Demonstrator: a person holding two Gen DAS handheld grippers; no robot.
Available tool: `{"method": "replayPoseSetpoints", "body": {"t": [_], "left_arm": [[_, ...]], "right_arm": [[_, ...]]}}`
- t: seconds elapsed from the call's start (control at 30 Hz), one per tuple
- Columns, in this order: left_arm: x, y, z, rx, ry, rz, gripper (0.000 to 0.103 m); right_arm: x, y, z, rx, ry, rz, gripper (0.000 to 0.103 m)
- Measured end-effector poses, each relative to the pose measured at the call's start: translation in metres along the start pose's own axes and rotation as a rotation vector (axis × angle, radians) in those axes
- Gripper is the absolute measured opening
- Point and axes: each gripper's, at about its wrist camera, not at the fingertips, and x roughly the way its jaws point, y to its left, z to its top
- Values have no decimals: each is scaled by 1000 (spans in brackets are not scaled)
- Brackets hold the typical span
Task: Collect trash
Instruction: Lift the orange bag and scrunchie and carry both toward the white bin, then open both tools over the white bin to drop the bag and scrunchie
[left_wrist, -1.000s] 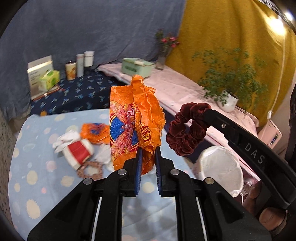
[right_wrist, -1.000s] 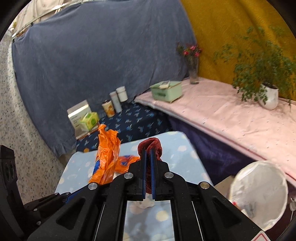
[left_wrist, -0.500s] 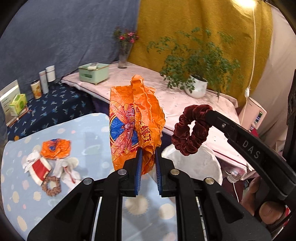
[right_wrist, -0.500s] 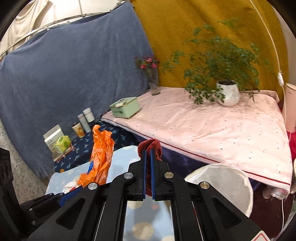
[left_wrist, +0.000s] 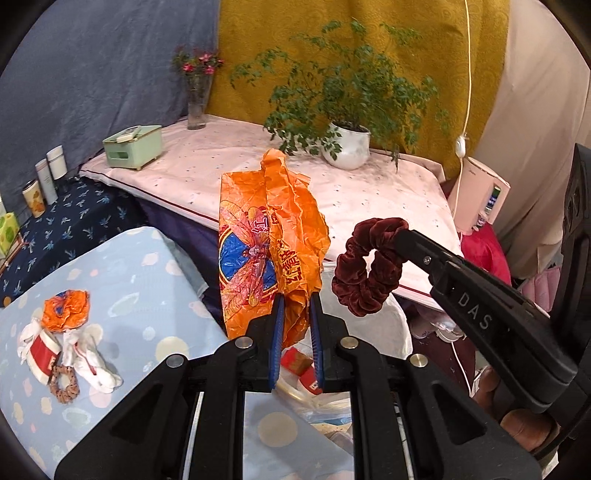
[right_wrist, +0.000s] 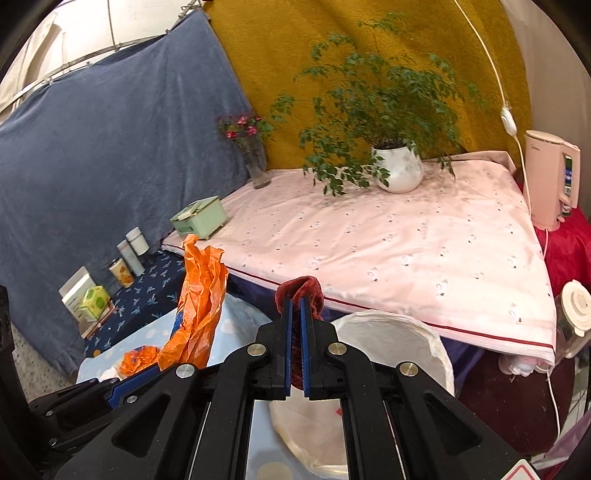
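Left wrist view. My left gripper (left_wrist: 295, 314) holds a crumpled orange plastic snack wrapper (left_wrist: 266, 251), jaws narrowed onto its lower edge. I judge it very light, limp and slick; the film could slide between the pads, so a pinch across a bunched fold, as here, looks the sound place to take it. It stands upright above the jaws, creased throughout, with a blue panel bearing a dragonfly figure and red lettering. Below and behind it lies the white-lined waste bin (left_wrist: 388, 325), partly hidden, with scraps inside. To the bin's right, the right gripper (left_wrist: 400, 234) carries a dark red velvet scrunchie (left_wrist: 364, 266) hanging as a loop from its tips. Well left of the bin, on the pale blue spotted tablecloth (left_wrist: 147, 266), sit a second balled orange wrapper (left_wrist: 64, 304), white crumpled tissue (left_wrist: 92, 354), a red-and-white packet (left_wrist: 42, 354) and a small brown beaded ring (left_wrist: 64, 384).

Right wrist view. My right gripper (right_wrist: 295, 314) is nearly closed on the scrunchie (right_wrist: 301, 290). I judge it soft, springy and light, with enough nap to resist slipping; any point on the band will serve. The bin (right_wrist: 391, 332) sits just below and right of the tips, its liner folded over the rim. The wrapper (right_wrist: 201, 299) rises left of the bin, above the left gripper's blue pads (right_wrist: 133, 378).
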Motion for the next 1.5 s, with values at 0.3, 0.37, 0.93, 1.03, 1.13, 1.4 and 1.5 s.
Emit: {"method": "replayPoseSetpoints", "body": {"t": [0.3, 0.37, 0.93, 1.03, 1.13, 1.4, 1.5], "left_arm": [[19, -24, -4, 42, 36, -18, 13], [23, -28, -4, 50, 40, -19, 13], [43, -27, -9, 10, 74, -4, 40], [43, -21, -11, -2, 78, 4, 40], [42, -15, -12, -15, 80, 10, 40], [33, 3, -15, -48, 65, 18, 40], [28, 12, -16, -66, 60, 28, 40]], "right_arm": [[2, -32, -6, 43, 10, -26, 4], [4, -36, -7, 50, 13, -28, 4], [12, -50, -14, 60, 34, -46, 14], [12, -49, -15, 59, 33, -47, 20], [13, -46, -15, 56, 36, -44, 20], [15, -28, -18, 28, 49, -33, 21], [16, -19, -19, 16, 54, -24, 21]]}}
